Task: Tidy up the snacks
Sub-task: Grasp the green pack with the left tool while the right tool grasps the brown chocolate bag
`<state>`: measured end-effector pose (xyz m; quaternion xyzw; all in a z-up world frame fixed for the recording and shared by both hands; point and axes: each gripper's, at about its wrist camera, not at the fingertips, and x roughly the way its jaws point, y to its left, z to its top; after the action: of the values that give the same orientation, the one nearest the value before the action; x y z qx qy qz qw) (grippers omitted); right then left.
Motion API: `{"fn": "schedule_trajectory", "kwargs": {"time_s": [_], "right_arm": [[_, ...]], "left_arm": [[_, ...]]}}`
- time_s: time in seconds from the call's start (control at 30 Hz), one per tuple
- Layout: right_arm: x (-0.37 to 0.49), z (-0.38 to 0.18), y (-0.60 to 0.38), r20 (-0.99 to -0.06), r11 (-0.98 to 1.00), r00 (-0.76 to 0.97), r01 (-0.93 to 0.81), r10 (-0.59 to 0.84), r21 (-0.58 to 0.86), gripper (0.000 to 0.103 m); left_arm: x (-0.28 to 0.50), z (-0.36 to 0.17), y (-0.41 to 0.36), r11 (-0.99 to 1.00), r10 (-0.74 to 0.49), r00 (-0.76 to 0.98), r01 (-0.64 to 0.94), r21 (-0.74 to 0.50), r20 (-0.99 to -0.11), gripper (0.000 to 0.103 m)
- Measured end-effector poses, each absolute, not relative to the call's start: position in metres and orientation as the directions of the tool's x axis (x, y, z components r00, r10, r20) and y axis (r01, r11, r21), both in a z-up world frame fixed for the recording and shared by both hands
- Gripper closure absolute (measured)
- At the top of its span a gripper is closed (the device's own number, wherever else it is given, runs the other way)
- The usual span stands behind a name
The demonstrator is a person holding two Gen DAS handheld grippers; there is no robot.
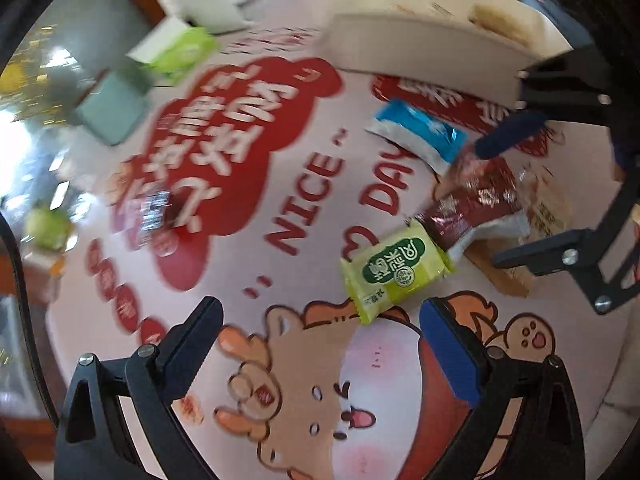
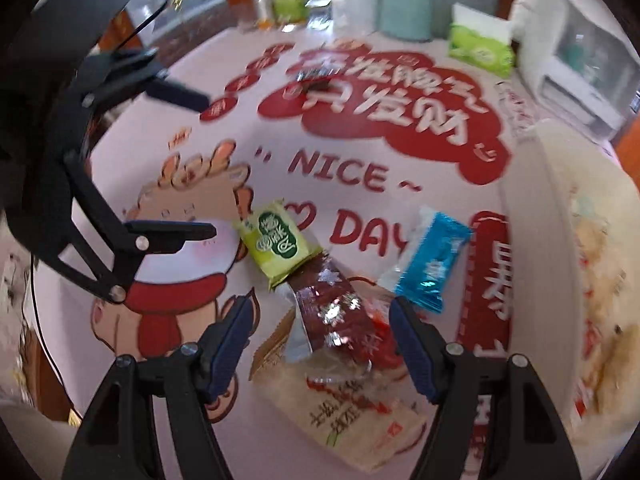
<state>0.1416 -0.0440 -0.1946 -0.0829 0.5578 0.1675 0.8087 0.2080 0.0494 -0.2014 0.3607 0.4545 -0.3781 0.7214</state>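
Status: early, judging by the layout — a loose pile of snacks lies on the pink printed tablecloth with red lettering (image 2: 360, 176), while the cream shallow tray (image 1: 420, 44) appears to hold only a few pale items, blurred beyond identification. The yellow-green rectangular foil snack packet (image 2: 280, 246) serves as the landmark. Touching its lower end is the dark red foil packet with silver snowflakes (image 2: 336, 312); beyond that, on the side away from the landmark, lies the blue foil snack packet (image 2: 434, 264), apart from the landmark and close to the tray. Beneath and beside the red packet lie a translucent white wrapper with red print (image 2: 352, 408) and a tan wrapper (image 2: 272, 352), partly covered. One small dark wrapped item (image 2: 312, 80) sits well apart from the landmark, on the red cloud print. The right gripper (image 2: 324, 344) stands released, jaws spread wide to either side of the red packet, which lies between them; contact is not evident. The left gripper (image 1: 320, 344) is likewise spread and empty — the landmark packet lies just ahead of its fingertips, nearer the blue-padded finger (image 1: 448, 352). Remaining work, as judged: all pile items and the stray item are not yet sorted into the tray.
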Motion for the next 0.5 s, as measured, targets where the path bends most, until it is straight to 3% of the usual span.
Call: {"fn": "schedule_trajectory", "kwargs": {"time_s": [0.1,0.13,0.17,0.27,0.37,0.5], "right_arm": [[0.15,-0.212,-0.04,-0.94,0.922,0.305,-0.385,0.156,0.029,0.032],[0.152,-0.217,-0.039,-0.943,0.92,0.3,-0.392,0.141,0.013,0.037],[0.155,-0.222,-0.038,-0.949,0.919,0.29,-0.394,0.126,0.002,0.054],[0.159,-0.234,-0.041,-0.965,0.922,0.228,-0.385,0.131,0.034,0.062],[0.154,-0.233,-0.048,-0.961,0.925,0.233,-0.376,0.146,0.049,0.079],[0.151,-0.228,-0.07,-0.953,0.957,0.232,-0.26,0.194,0.132,0.082]], "left_arm": [[0.214,-0.216,0.042,0.395,-0.23,0.259,0.906,0.153,-0.938,0.005],[0.214,-0.218,0.04,0.378,-0.235,0.252,0.914,0.15,-0.939,0.005],[0.214,-0.22,0.038,0.356,-0.247,0.236,0.924,0.139,-0.94,0.005],[0.217,-0.222,0.031,0.319,-0.287,0.181,0.944,0.084,-0.941,0.005],[0.223,-0.227,0.024,0.299,-0.31,0.136,0.953,0.039,-0.941,0.005],[0.23,-0.239,0.012,0.287,-0.311,0.081,0.958,-0.013,-0.947,0.005]]}}
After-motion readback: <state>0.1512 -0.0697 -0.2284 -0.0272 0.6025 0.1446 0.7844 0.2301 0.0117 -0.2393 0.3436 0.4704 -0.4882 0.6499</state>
